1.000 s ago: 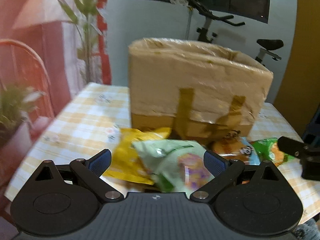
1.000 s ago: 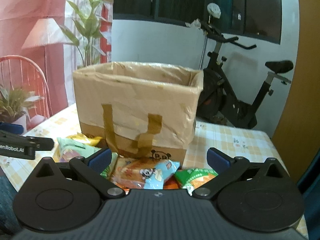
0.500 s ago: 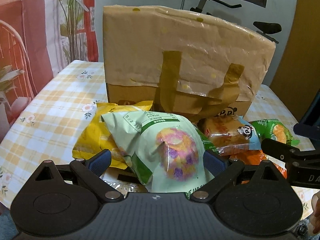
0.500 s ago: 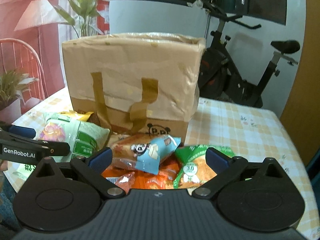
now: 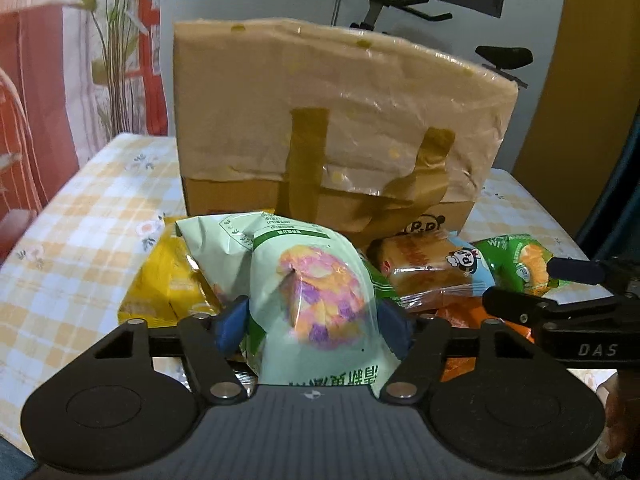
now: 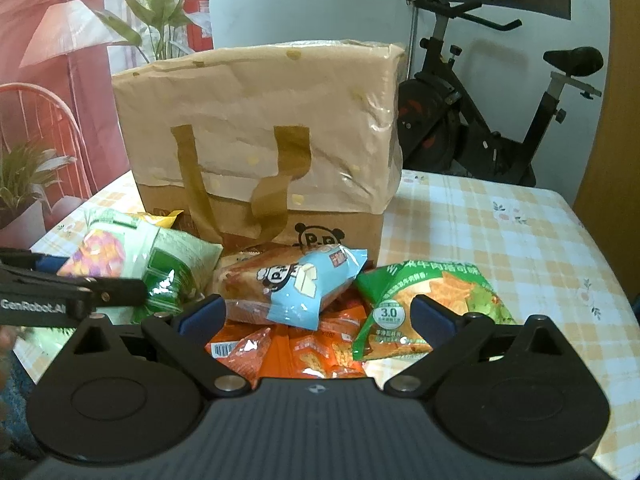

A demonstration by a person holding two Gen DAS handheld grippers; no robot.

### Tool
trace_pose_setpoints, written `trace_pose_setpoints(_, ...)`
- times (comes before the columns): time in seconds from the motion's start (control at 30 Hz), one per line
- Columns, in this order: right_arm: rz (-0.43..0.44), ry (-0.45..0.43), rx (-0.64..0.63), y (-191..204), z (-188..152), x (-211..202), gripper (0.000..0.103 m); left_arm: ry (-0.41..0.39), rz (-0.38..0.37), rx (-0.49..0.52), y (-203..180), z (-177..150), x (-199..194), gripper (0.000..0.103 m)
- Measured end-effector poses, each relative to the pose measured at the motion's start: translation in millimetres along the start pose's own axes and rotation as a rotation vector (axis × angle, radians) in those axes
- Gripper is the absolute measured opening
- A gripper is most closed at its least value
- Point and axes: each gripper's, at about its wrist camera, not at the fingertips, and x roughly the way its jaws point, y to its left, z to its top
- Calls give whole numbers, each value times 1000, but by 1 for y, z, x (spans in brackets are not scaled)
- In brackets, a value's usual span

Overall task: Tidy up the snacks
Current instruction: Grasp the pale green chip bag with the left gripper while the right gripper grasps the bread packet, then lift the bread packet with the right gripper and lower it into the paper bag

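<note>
At the bottom centre of the left wrist view, our left tool (image 5: 314,320) has just been closing and its blue pads now press both sides of the pale green snack bag (image 5: 308,292), gripping it. In the right wrist view, our right tool (image 6: 316,312) stands wide open at the bottom centre, holding nothing; the blue panda packet (image 6: 296,284) and orange packets (image 6: 304,352) lie between its fingers, and its right pad overlaps the green chip bag (image 6: 424,308), though we cannot tell if it touches. A yellow bag (image 5: 168,284) lies at lower left of the left view. Just behind the pile stands the tan bag (image 6: 264,136). To the right, the checked surface (image 6: 500,240) lies open up to its far edge.
</note>
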Motion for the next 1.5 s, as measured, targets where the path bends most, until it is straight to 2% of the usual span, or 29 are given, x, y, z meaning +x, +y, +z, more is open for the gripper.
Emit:
trace_pose_setpoints(0.3,29,10,0,12,-2,-1,100,-89,41,-21,13,7,-30,66)
trace_pose_setpoints(0.6,48,9,-3,27,12,11,100,-177,136,-74,37,18,-50,67)
trace_pose_setpoints(0.8,39,46,-7,42,25,40,101,-186,172,-101,53,21,-51,67)
trace_pose_setpoints(1.13,-85,164,-59,59,41,89,98,-172,185,-146,86,26,-40,67)
trace_pose_setpoints(1.4,-101,252,-63,54,34,108,98,-163,175,-164,89,26,-36,67)
trace_pose_setpoints(1.5,-69,259,-43,53,34,110,90,-162,176,-169,90,27,-36,67)
